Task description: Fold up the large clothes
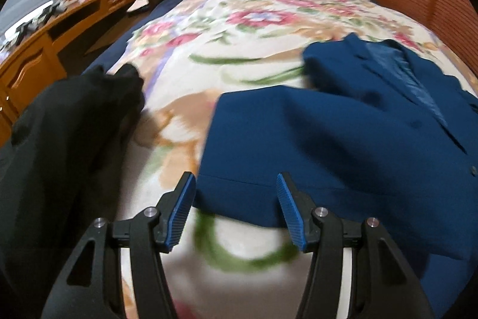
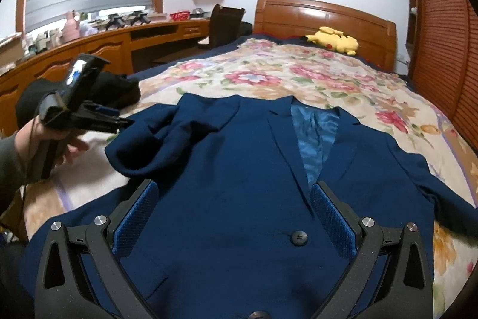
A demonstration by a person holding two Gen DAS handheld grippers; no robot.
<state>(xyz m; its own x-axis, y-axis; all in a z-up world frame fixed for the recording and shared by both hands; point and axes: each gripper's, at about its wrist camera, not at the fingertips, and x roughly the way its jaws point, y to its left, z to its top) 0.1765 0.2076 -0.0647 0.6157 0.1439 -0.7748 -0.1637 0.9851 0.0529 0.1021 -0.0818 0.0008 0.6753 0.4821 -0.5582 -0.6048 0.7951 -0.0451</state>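
A navy blue suit jacket [image 2: 239, 169] lies face up on the floral bedspread [image 2: 298, 73], lapels open on a lighter blue lining, its left sleeve folded across the chest. My right gripper [image 2: 234, 196] is open and empty just above the jacket front near a dark button [image 2: 299, 238]. My left gripper [image 1: 233, 187] is open and empty above the jacket's [image 1: 343, 133] lower left hem edge. In the right wrist view the left gripper [image 2: 119, 121] sits by the folded sleeve, held by a hand.
A black garment [image 1: 68, 133] lies piled at the bed's left edge. A yellow plush toy [image 2: 334, 41] rests by the wooden headboard [image 2: 325, 17]. A wooden desk [image 2: 104, 44] runs along the left; a slatted wardrobe [image 2: 442, 50] stands to the right.
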